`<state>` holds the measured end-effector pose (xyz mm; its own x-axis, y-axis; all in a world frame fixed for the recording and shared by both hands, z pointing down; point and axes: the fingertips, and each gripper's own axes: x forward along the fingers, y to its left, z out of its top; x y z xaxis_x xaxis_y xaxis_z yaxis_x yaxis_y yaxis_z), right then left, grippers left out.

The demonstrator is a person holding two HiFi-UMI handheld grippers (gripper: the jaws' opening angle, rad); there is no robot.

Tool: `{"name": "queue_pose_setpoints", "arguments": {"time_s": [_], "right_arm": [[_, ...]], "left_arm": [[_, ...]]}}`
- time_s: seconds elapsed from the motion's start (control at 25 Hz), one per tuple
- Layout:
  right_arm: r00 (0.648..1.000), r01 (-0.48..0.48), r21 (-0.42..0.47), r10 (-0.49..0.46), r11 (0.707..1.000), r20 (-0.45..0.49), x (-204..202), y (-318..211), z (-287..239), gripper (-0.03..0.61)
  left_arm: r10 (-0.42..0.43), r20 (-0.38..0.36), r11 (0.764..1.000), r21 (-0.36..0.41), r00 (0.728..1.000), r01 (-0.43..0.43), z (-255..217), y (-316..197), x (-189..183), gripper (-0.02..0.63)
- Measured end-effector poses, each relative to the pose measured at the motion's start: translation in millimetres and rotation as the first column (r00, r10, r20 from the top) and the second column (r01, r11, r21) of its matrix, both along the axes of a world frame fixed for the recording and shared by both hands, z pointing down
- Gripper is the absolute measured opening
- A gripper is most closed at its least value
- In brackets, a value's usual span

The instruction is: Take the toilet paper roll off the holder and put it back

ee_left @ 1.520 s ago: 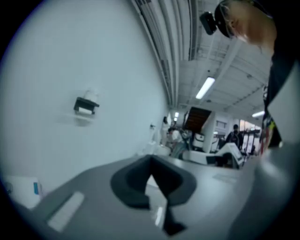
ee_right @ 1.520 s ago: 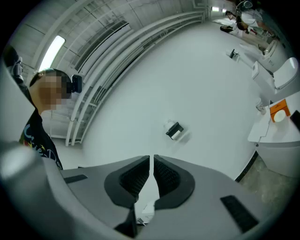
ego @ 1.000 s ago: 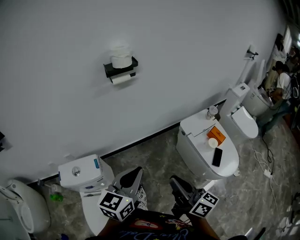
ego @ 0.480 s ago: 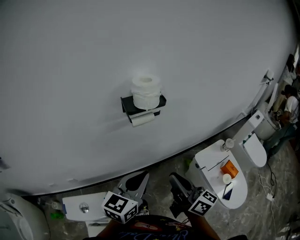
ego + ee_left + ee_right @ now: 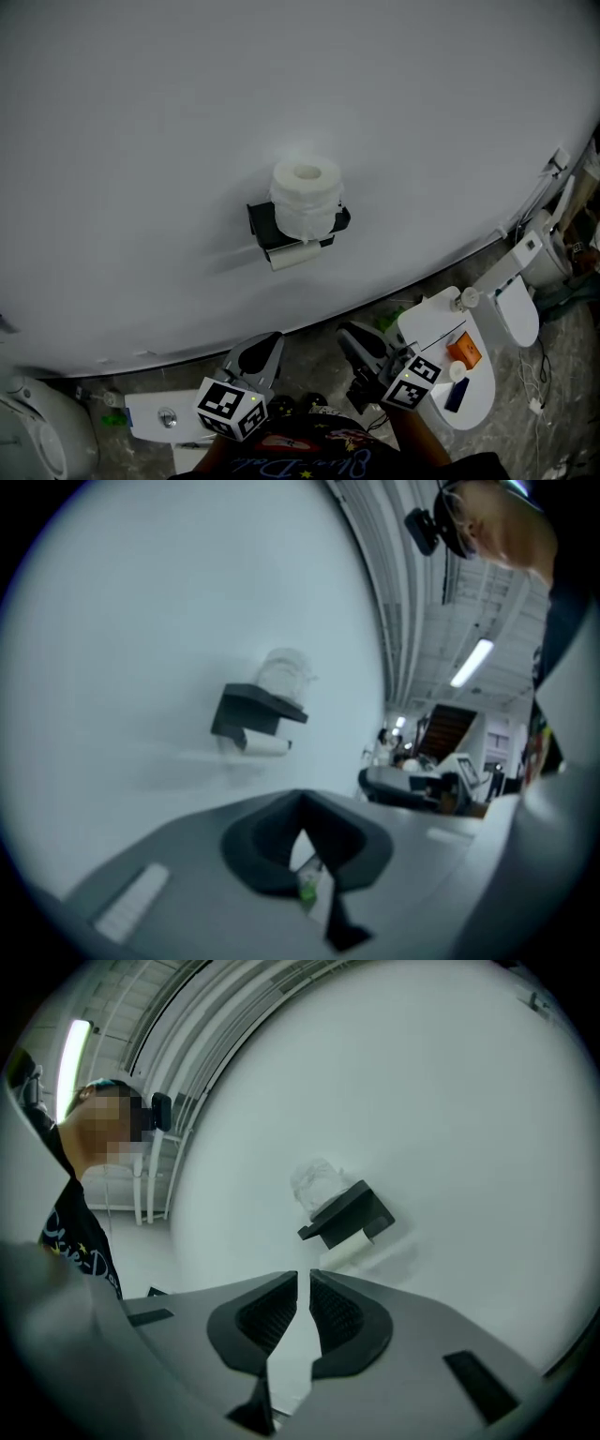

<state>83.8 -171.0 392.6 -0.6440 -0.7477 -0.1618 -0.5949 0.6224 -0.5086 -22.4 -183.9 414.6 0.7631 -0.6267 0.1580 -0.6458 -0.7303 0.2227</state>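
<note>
The holder (image 5: pixel 263 221) is sitting further right in the head view than before, with the toilet paper roll (image 5: pixel 306 200) standing upright on its top. Below, the left gripper (image 5: pixel 260 349) and right gripper (image 5: pixel 353 337) are hanging clenched and empty.

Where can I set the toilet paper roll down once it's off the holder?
The holder shelf is bare left of the upright roll; the wall around it is open. The left tank lid holds only its button. The right tank lid is crowded: orange box, dark phone.
</note>
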Motion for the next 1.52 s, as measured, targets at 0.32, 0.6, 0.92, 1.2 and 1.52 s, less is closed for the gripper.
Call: {"name": "queue_pose_setpoints", "arguments": {"time_s": [0.32,0.6,0.92,1.2,1.52], "right_arm": [[0.945,0.198,0.19,-0.136,0.962,-0.297,-2,-45,-66,0.143],[0.724,0.395,0.4,-0.013,0.827,-0.689,-20,-87,-161,0.223],[0.396,0.588,0.245,-0.01,0.771,-0.918,-53,-124,-177,0.256],[0.105,0.688,0.005,-0.092,0.726,-0.99,-56,-147,-154,0.259],[-0.064,0.656,-0.18,-0.184,0.733,-0.981,-62,-158,-134,0.258]], "left_arm": [[-0.065,-0.024,0.998,-0.001,0.998,0.065,-4,-12,-4,-0.002],[-0.094,-0.058,0.995,-0.032,0.994,0.092,1,-11,-5,-0.002],[-0.117,-0.039,0.993,-0.019,0.992,0.116,-1,-12,-15,-0.002],[-0.151,-0.044,0.988,-0.038,0.988,0.15,3,-15,-23,-0.002],[-0.156,-0.077,0.987,-0.043,0.985,0.153,3,-20,-21,-0.002]]}}
